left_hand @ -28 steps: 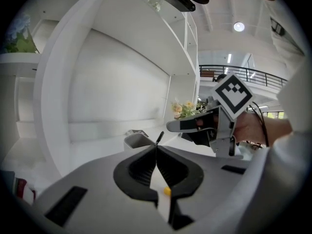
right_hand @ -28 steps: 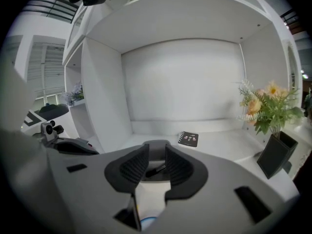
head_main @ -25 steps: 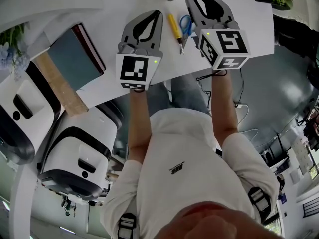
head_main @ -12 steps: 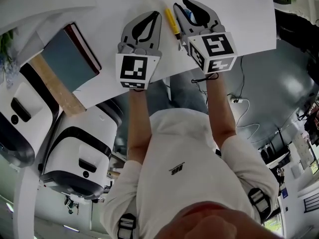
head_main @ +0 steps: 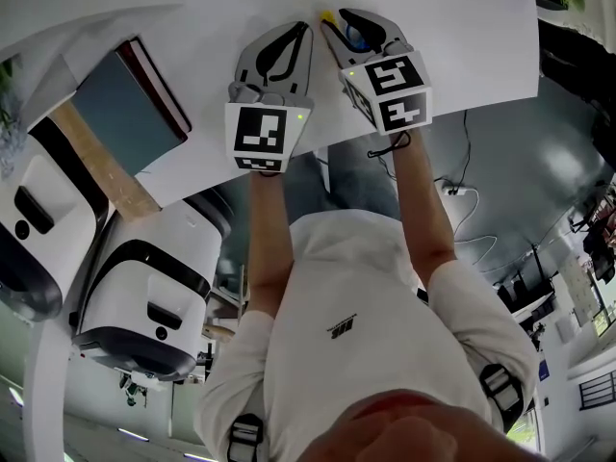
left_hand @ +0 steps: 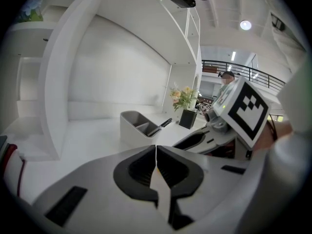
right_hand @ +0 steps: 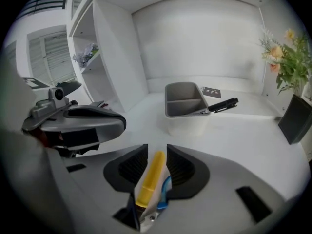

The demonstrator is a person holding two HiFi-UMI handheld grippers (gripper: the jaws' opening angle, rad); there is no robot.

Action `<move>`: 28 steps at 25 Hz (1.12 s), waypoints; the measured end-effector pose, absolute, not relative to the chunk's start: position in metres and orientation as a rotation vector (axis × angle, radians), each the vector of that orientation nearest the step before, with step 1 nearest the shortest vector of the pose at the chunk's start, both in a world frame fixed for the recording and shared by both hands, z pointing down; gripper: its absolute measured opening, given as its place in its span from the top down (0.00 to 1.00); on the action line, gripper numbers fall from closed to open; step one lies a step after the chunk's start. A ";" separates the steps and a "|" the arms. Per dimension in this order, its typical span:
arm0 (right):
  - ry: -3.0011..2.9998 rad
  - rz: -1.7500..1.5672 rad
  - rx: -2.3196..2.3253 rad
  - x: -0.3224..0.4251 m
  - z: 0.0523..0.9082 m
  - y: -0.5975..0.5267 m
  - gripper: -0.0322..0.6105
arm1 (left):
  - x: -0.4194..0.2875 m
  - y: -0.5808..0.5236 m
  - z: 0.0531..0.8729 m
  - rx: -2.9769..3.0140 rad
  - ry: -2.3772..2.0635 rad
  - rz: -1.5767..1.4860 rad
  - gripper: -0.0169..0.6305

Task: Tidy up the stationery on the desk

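A yellow pen (right_hand: 151,177) lies on the white desk (head_main: 462,27) with blue-handled scissors (right_hand: 165,194) beside it. My right gripper (right_hand: 157,150) hangs over both. Its jaws have just been opening and stand apart, the pen in the gap between them, unpressed. In the head view only the yellow pen's tip (head_main: 327,15) and a bit of the scissors' blue handle (head_main: 357,37) show past the right gripper (head_main: 345,17). My left gripper (head_main: 306,29) is close on its left, shut on nothing (left_hand: 156,147). A grey pen holder (right_hand: 185,101) stands further back, a black pen (right_hand: 222,105) leaning from it.
A grey-blue book (head_main: 130,104) with a dark red spine lies at the desk's left end. A potted plant (right_hand: 292,111) stands to the right of the holder, and a shelf unit (right_hand: 105,48) rises at the left. White machines (head_main: 144,296) stand on the floor.
My right gripper has come down and to the left, over the yellow pen and the scissors, which it now mostly hides in the head view. The left gripper has hardly shifted.
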State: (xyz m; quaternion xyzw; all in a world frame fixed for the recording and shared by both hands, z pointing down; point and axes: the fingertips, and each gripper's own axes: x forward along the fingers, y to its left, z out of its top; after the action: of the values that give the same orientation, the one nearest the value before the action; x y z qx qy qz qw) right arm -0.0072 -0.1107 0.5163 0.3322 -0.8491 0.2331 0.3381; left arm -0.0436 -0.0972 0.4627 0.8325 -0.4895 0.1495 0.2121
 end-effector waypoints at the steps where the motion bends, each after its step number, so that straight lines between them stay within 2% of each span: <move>1: -2.201 0.616 0.855 -0.009 0.518 -0.110 0.79 | -0.044 -0.097 0.463 2.310 -1.361 0.415 0.97; 13: -2.085 0.645 0.746 -0.015 0.548 -0.102 0.76 | -0.047 -0.095 0.467 2.291 -1.374 0.418 0.97; 19: -2.073 0.639 0.764 -0.012 0.546 -0.104 0.81 | -0.048 -0.094 0.466 2.285 -1.381 0.417 0.97; 28: -2.181 0.555 0.878 -0.006 0.498 -0.113 0.86 | -0.049 -0.093 0.457 2.301 -1.385 0.404 0.97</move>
State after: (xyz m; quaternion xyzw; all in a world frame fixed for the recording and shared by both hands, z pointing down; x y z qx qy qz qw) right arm -0.0061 -0.1135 0.4980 0.3398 -0.8441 0.2149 0.3549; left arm -0.0489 -0.0928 0.4569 0.8281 -0.4986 0.1455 0.2112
